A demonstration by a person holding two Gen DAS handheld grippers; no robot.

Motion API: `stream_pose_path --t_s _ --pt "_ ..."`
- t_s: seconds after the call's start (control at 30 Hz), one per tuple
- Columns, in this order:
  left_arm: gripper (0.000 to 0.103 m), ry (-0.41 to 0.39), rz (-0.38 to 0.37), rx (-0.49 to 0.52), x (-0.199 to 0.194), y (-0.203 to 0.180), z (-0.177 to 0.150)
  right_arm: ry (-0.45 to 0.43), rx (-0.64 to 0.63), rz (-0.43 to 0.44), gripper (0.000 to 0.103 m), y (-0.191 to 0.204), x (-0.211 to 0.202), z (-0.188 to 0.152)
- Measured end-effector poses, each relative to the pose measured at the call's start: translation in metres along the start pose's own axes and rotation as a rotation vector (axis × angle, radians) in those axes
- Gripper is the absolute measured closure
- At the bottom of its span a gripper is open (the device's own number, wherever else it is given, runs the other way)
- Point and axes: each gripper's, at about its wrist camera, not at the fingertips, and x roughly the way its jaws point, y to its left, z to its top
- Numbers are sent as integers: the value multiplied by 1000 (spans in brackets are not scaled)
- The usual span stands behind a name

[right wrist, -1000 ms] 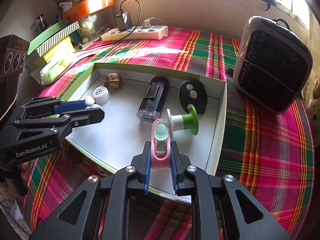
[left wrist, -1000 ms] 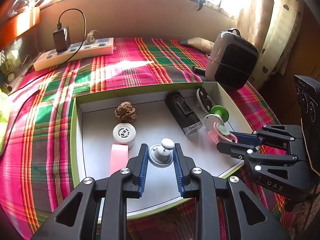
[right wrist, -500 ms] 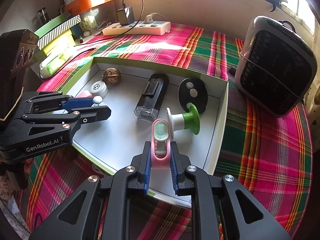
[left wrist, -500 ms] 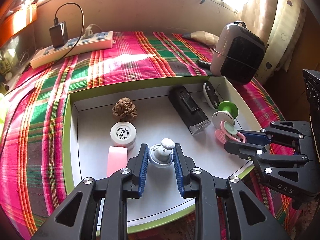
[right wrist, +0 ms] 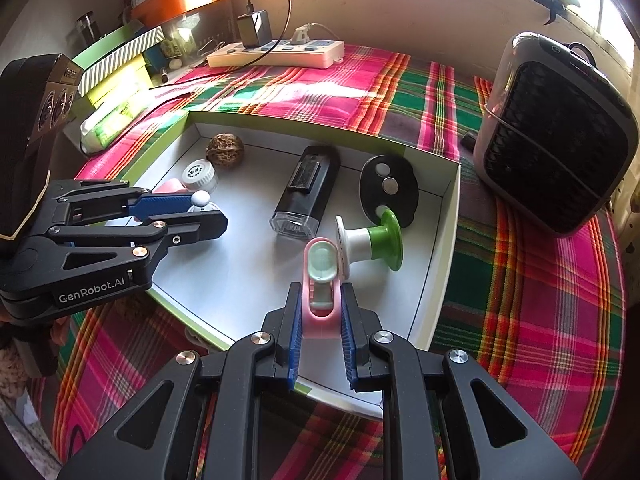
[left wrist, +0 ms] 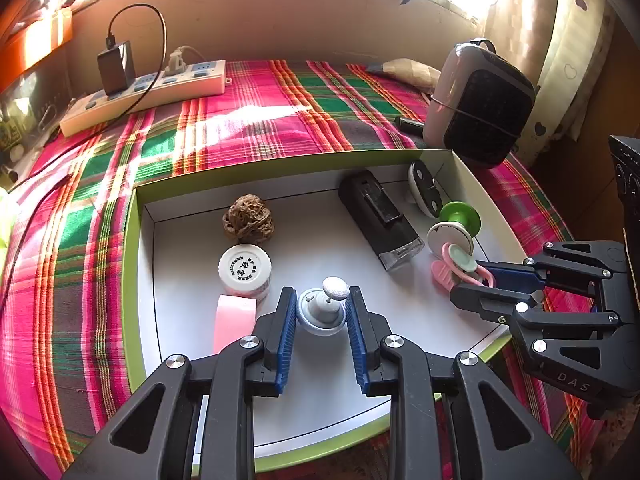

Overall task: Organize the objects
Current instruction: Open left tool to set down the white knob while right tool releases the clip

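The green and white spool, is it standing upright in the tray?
No, the green and white spool lies on its side.

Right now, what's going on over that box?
Both hand-held grippers are over the green-edged box. The left gripper is closed on a small grey knob-shaped piece; the right gripper is shut on a pink clip. A walnut, bottle, black case and green spool lie inside.

Pink-green plaid cloth (left wrist: 280, 120); green-rimmed white tray (left wrist: 132, 240).

It was a home: a plaid cloth (left wrist: 280, 120), heart-print curtain (left wrist: 568, 60), power strip (left wrist: 152, 92) and small heater (right wrist: 556, 136) by the window.
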Motion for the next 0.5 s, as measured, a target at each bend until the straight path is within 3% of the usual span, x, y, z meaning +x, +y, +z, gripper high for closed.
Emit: stream_pose_path --t_s 0.5 --pt "74 6 5 1 0 -1 0 1 11 -10 85 0 0 0"
